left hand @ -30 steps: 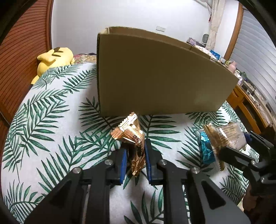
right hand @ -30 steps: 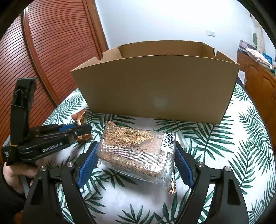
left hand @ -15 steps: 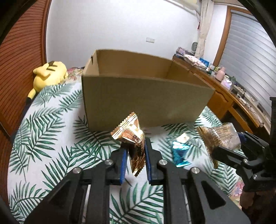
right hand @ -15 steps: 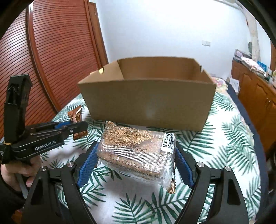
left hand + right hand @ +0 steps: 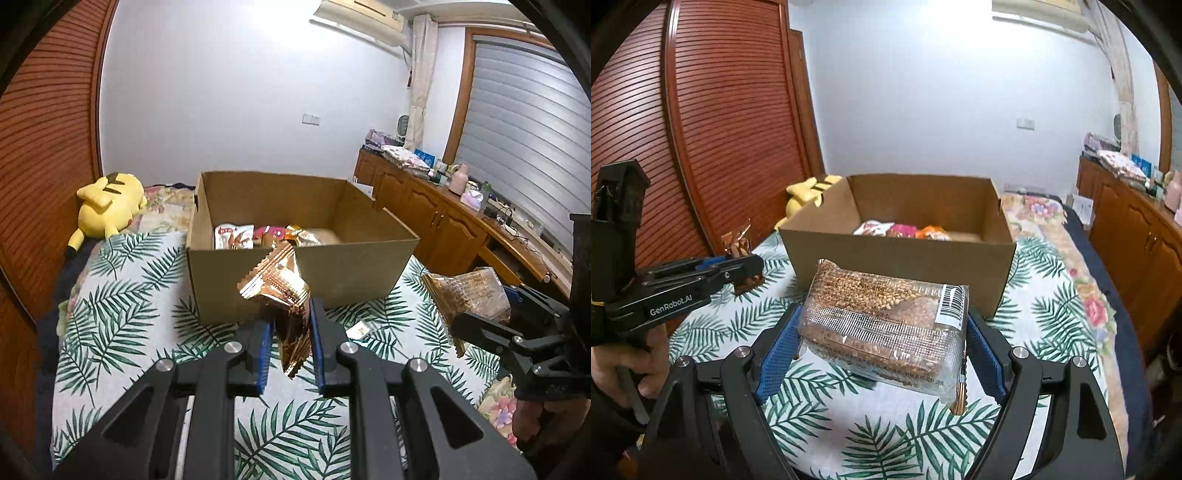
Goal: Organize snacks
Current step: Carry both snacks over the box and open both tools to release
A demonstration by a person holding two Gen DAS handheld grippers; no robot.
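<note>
My left tool (image 5: 291, 330) pinches a gold wrapper (image 5: 286, 291) and my right tool (image 5: 882, 354) clamps a seed-bar pack (image 5: 886, 325), both short of the box (image 5: 901, 258) ahead; the slick wrapper could slip, or catch the box's near wall.

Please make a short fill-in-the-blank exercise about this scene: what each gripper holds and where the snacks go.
1. The left gripper is shut on a crinkled ____-coloured snack packet.
2. The right gripper holds a clear pack of ____ bars.
3. Several snacks already lie inside the open ____ box.
4. A yellow ____ toy lies beside the box.

Missing words: gold; grain; cardboard; plush
</note>
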